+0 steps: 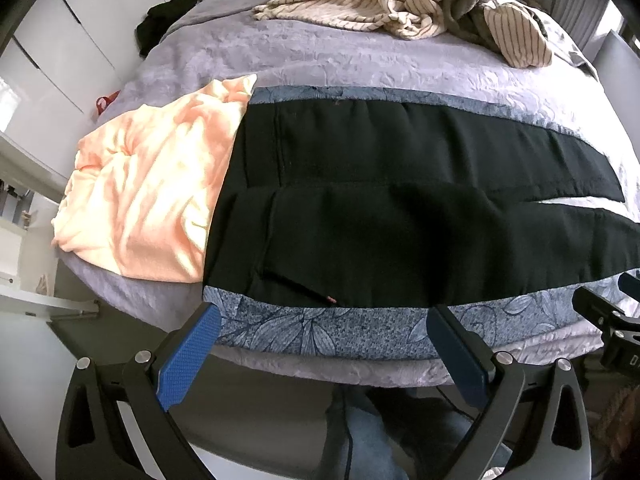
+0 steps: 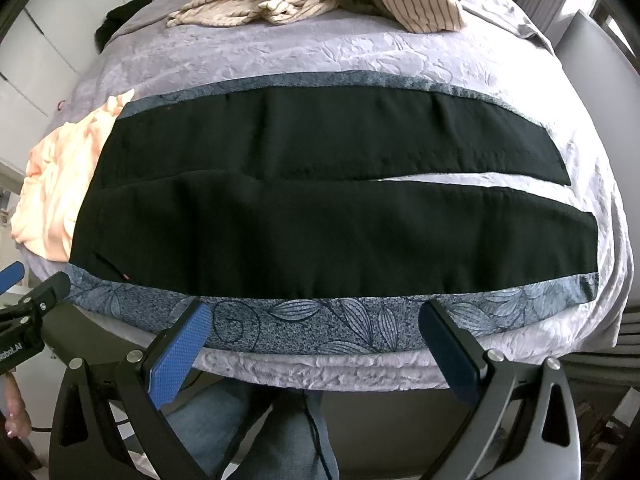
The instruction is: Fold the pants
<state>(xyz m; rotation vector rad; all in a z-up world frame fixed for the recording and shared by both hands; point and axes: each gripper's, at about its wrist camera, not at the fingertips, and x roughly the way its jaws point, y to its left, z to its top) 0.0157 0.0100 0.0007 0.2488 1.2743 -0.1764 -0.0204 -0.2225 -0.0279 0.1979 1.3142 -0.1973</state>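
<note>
Black pants (image 1: 380,216) lie flat across a blue leaf-patterned cloth (image 1: 320,332) on the bed, waist at the left, both legs running right, with a narrow gap between the leg ends. They also show in the right wrist view (image 2: 320,208). My left gripper (image 1: 324,320) is open and empty, just short of the pants' near edge by the waist pocket. My right gripper (image 2: 316,316) is open and empty, over the blue cloth (image 2: 320,324) near the middle of the near leg.
A peach garment (image 1: 148,188) lies left of the waist, partly under it. A heap of striped clothes (image 1: 400,4) sits at the far side of the lilac bedspread (image 1: 340,56). White cupboards (image 1: 60,32) stand at the left. The bed's near edge is just below the grippers.
</note>
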